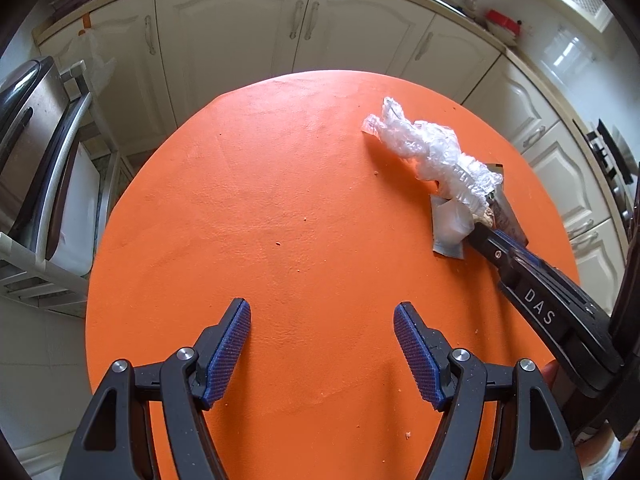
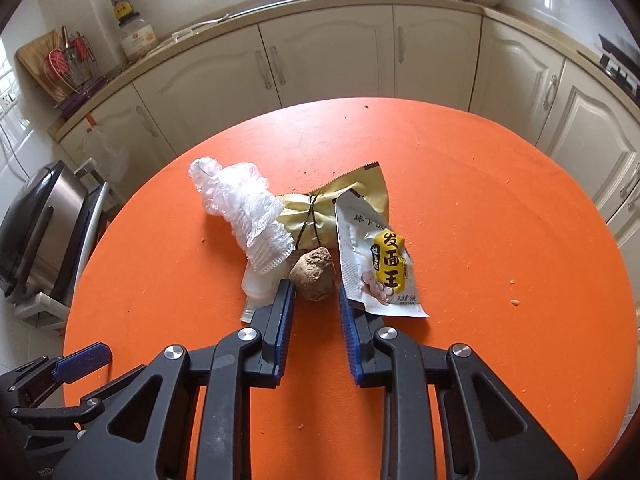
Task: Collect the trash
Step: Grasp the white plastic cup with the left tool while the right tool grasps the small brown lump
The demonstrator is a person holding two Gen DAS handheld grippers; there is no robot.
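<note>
Table [image 2: 500, 220]: round, orange-topped, filling the middle of both views, speckled with crumbs.
Cabinets [image 2: 332, 52]: cream doors curving across the top of the frame behind the table.
Left gripper [image 1: 322, 344]: low centre of the left wrist view, blue pads spread wide over bare tabletop, nothing between them.
Right gripper [image 2: 316, 304]: bottom centre of the right wrist view, jaws narrowed to a small gap, tips flanking the brown lump; whether the pads press it I cannot tell.
Trash pile: centre of the right wrist view, on the table.
Crumpled clear plastic [image 2: 240, 208]: left of the pile, lying over the gold wrapper [image 2: 340, 200].
White sachet [image 2: 380, 264]: right of the pile, yellow label, by the right fingertip.
Brown lump [image 2: 313, 275]: just ahead of the jaw gap.
</note>
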